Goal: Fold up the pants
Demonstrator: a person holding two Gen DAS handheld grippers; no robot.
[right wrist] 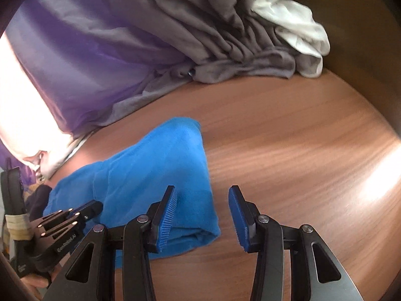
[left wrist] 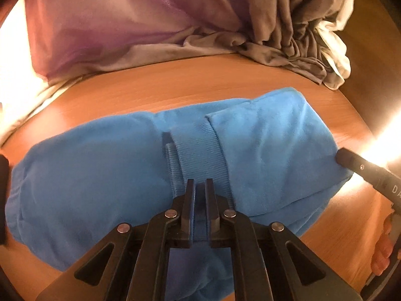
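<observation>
Blue fleece pants point(left wrist: 105, 175) lie folded in a thick bundle on the wooden table point(left wrist: 175, 85); a ribbed cuff point(left wrist: 198, 148) crosses the top. My left gripper point(left wrist: 200, 183) is nearly closed, pinching a fold of the blue fabric by the cuff. In the right wrist view the pants point(right wrist: 155, 170) lie left of centre. My right gripper point(right wrist: 201, 193) is open and empty; its left finger point(right wrist: 166, 215) lies over the bundle's right edge, the right finger over bare table. The right gripper's finger tip shows in the left view point(left wrist: 363, 168), and the left gripper in the right view point(right wrist: 82, 210).
A pile of grey cloth point(right wrist: 213, 37) and a white garment point(right wrist: 295, 25) lies at the back of the table. A purple cloth point(right wrist: 82, 57) hangs at the back left. Bright glare falls at the left and right edges. Bare wood point(right wrist: 288, 138) lies right of the pants.
</observation>
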